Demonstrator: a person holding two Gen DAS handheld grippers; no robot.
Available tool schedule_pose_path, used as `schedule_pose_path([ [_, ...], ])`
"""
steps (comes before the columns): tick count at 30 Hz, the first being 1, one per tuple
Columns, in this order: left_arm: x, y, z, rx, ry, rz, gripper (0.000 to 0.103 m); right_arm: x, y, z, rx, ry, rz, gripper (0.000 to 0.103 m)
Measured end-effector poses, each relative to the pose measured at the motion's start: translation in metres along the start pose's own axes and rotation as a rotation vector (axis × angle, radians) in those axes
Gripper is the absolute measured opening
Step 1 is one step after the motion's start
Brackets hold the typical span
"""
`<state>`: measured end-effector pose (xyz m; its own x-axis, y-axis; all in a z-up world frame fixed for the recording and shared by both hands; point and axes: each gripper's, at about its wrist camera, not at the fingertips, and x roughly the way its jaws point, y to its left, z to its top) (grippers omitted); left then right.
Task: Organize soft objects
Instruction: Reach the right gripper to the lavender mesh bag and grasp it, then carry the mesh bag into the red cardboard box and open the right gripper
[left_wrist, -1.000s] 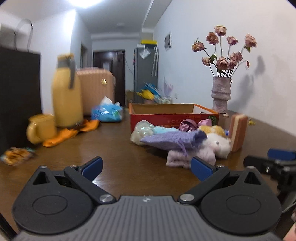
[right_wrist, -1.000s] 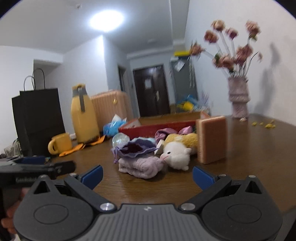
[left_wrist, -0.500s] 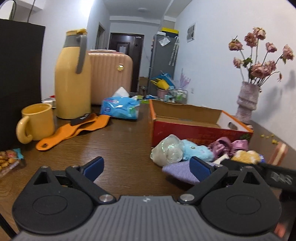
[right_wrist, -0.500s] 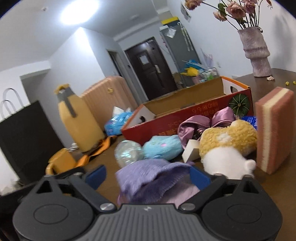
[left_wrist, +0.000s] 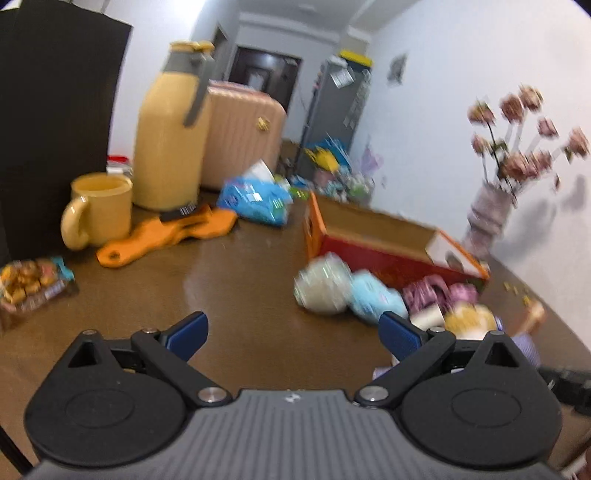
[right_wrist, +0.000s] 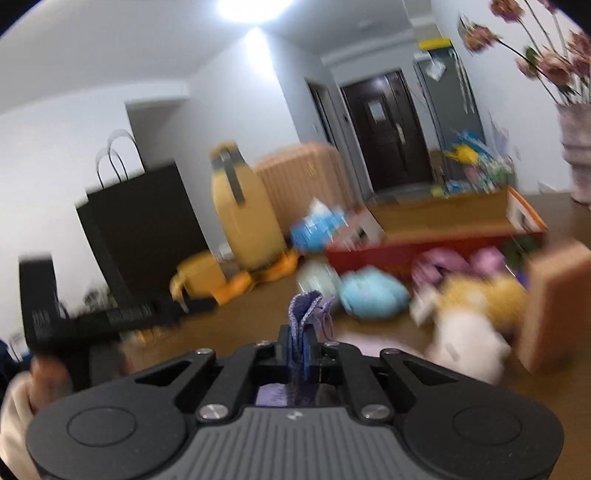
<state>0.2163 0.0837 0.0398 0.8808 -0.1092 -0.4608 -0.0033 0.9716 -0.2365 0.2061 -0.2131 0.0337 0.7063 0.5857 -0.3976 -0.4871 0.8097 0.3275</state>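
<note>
Pinching a purple knit pouch (right_wrist: 304, 314) — crumpled, drawstring dangling.

We see white walls (left_wrist: 436, 122) and a white ceiling (right_wrist: 110, 51) with a bright round lamp (right_wrist: 255, 5) glaring at the top of the right wrist view, and a corridor that runs back to a dark double door (right_wrist: 388, 133) with a tall grey cabinet (left_wrist: 332, 110) just beside it. Near us spreads the dark brown wooden desk (left_wrist: 240, 288), its grain blurred. A peach-coloured ribbed suitcase (left_wrist: 240, 136) stands behind the desk, and a black paper bag (right_wrist: 144, 229) with looped handles rises at the left.
</note>
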Motion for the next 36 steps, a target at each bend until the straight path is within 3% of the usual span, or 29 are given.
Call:
schedule_pose_path([
  [3, 0.001, -0.02, -0.028, 0.041, 0.093, -0.087, 0.101, -0.004, -0.017, -0.035, 0.052, 0.078, -0.108, 0.005],
  [5, 0.002, -0.03, -0.041, 0.066, 0.133, -0.122, 0.101, -0.007, -0.023, -0.052, 0.054, 0.079, -0.164, 0.006],
  [8, 0.002, -0.042, -0.049, 0.079, 0.156, -0.149, 0.1, -0.015, -0.025, -0.056, 0.037, 0.024, -0.211, 0.021],
  [9, 0.002, -0.046, -0.052, 0.086, 0.161, -0.162, 0.1, -0.019, -0.025, -0.054, 0.028, 0.011, -0.238, 0.034],
  [11, 0.002, -0.052, -0.055, 0.099, 0.159, -0.191, 0.1, -0.026, -0.024, -0.053, 0.023, -0.014, -0.268, 0.046],
  [12, 0.001, -0.054, -0.056, 0.098, 0.155, -0.207, 0.099, -0.03, -0.024, -0.05, 0.028, -0.022, -0.278, 0.046],
  [14, 0.004, -0.055, -0.06, 0.083, 0.161, -0.225, 0.086, -0.032, -0.028, -0.048, 0.057, -0.034, -0.257, 0.046],
  [16, 0.012, -0.056, -0.063, 0.066, 0.209, -0.236, 0.055, -0.02, -0.032, -0.053, 0.102, -0.017, -0.237, 0.045],
  [17, 0.014, -0.055, -0.064, 0.057, 0.22, -0.248, 0.051, -0.015, -0.034, -0.057, 0.115, 0.0, -0.238, 0.045],
  [19, 0.013, -0.056, -0.065, 0.061, 0.214, -0.294, 0.027, -0.005, -0.033, -0.061, 0.12, 0.012, -0.25, 0.038],
  [20, 0.012, -0.058, -0.065, 0.071, 0.209, -0.308, 0.023, -0.001, -0.03, -0.063, 0.107, 0.016, -0.257, 0.03],
  [21, 0.011, -0.059, -0.064, 0.078, 0.204, -0.306, 0.021, 0.003, -0.027, -0.065, 0.08, 0.022, -0.274, 0.021],
  [27, 0.008, -0.062, -0.06, 0.112, 0.197, -0.315, 0.013, 0.01, -0.012, -0.067, -0.069, 0.038, -0.348, 0.003],
  [32, -0.003, -0.064, -0.034, 0.122, 0.119, -0.375, 0.011, -0.005, -0.014, -0.044, -0.036, -0.03, -0.277, 0.002],
  [36, 0.006, -0.068, 0.024, 0.116, -0.003, -0.407, 0.011, -0.005, -0.018, 0.016, -0.092, -0.122, -0.222, 0.002],
])
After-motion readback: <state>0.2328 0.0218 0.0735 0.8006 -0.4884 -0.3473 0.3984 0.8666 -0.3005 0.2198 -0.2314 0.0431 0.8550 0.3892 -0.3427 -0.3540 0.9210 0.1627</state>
